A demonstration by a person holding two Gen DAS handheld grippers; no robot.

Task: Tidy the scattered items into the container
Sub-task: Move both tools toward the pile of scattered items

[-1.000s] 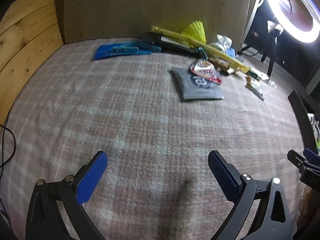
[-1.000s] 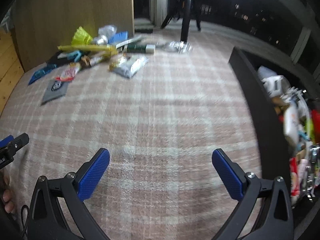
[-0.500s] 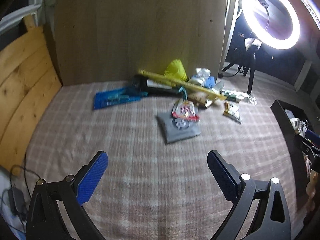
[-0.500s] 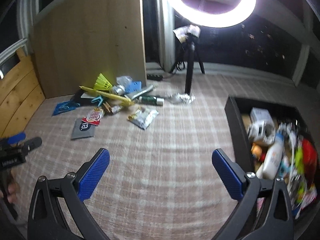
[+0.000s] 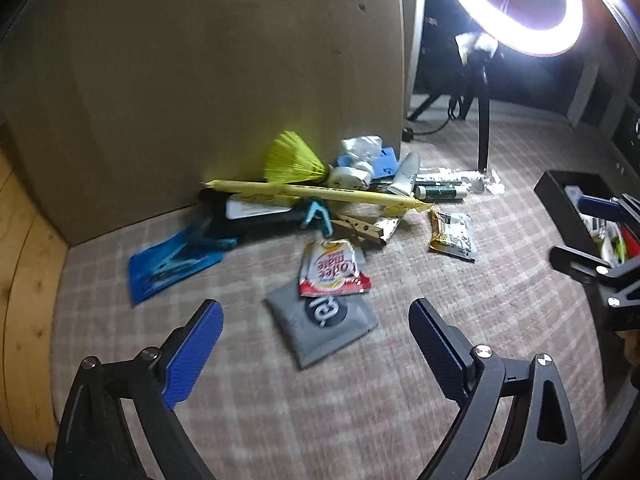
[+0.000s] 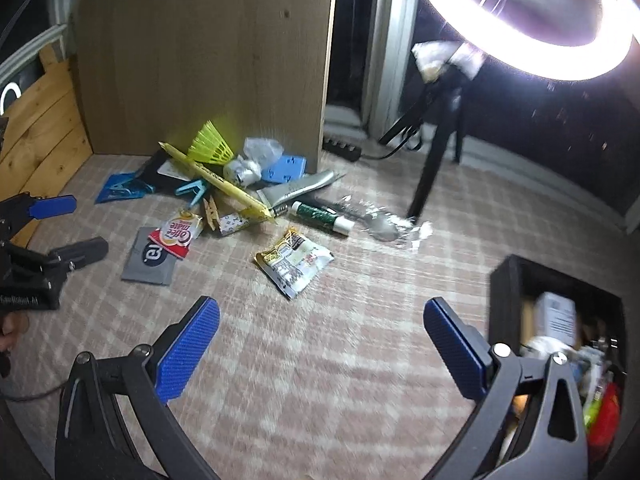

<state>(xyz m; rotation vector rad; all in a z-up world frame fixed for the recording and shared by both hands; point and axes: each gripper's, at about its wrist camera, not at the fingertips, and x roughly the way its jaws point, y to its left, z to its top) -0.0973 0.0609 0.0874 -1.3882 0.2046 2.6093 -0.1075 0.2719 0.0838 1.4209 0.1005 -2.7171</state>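
Both cameras now face the pile: left gripper (image 5: 316, 344) closes in on the grey pouch (image 5: 322, 326), right gripper (image 6: 320, 346) nears the gold snack packet (image 6: 294, 260), both jaws wide and empty, black container (image 6: 506, 292) waiting at right

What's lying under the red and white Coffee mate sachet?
The Coffee mate sachet overlaps the far end of a grey pouch on the checked cloth. Whatever the pouch's covered end shows is hidden.

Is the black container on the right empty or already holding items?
Already holding items. The black container shows a white box, bottles and red packaging inside in the right wrist view.
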